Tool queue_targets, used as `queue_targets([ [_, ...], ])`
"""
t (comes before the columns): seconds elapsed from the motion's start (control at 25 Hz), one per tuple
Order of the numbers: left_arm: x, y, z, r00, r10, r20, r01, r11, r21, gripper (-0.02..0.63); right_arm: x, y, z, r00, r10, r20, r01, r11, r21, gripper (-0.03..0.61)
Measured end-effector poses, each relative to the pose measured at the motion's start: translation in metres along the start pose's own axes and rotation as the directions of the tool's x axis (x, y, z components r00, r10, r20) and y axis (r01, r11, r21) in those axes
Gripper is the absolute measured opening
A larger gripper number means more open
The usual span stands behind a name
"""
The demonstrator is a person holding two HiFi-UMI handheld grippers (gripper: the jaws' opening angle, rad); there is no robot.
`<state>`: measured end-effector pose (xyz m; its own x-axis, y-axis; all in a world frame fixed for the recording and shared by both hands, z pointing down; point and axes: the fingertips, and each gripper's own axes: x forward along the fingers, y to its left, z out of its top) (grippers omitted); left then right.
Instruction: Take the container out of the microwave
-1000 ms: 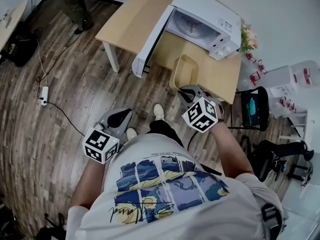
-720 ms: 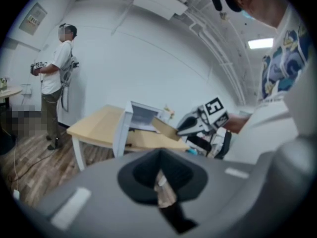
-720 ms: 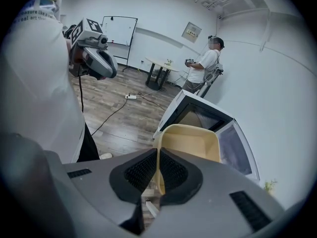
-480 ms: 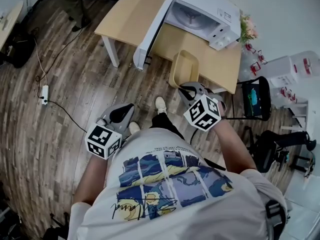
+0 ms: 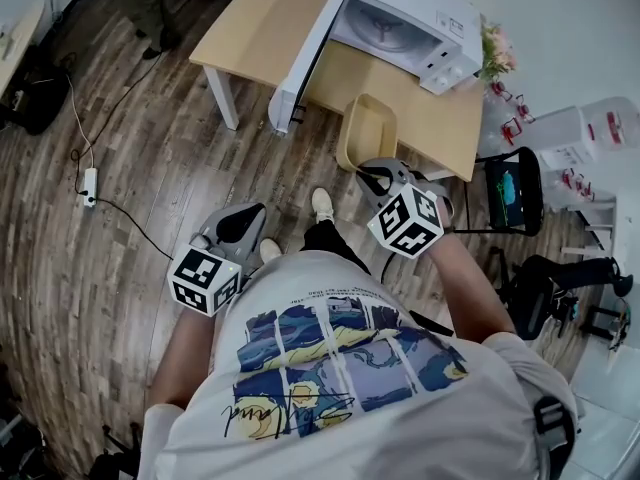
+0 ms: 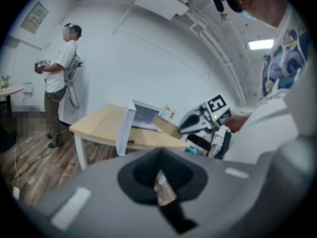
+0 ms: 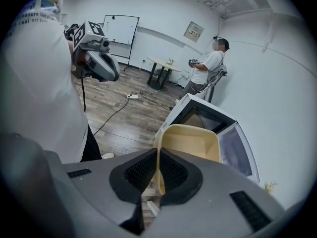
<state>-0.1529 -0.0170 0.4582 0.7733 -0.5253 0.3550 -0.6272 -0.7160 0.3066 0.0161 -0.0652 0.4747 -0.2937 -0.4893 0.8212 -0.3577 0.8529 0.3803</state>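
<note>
Container (image 5: pixel 368 134) outside microwave (image 5: pixel 402 26), in front of its open cavity, above near edge of table (image 5: pixel 255 38). Cannot tell whether resting or lifted. Right gripper (image 7: pixel 158 157) jaws clamped on container's near wall, lower wall hidden behind pads. Left gripper (image 6: pixel 159 157) well away from microwave, jaws pressed together, nothing between.

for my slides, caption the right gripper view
Right gripper clamped on the yellow container rim, open microwave beyond.

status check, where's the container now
Right hand-held gripper shut on container rim, container outside microwave. Left hand-held gripper shut, empty. Door open, path clear.
</note>
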Motion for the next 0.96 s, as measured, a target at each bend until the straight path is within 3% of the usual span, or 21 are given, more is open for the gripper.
queue_targets([
  [0.96,0.0062,0.0014,-0.0024,1.0,0.01,-0.028,-0.01,1.0,0.001,0.009,0.001,0.0027,-0.0035,1.0,0.028,0.002,-0.028,1.0,-0.011,0.018],
])
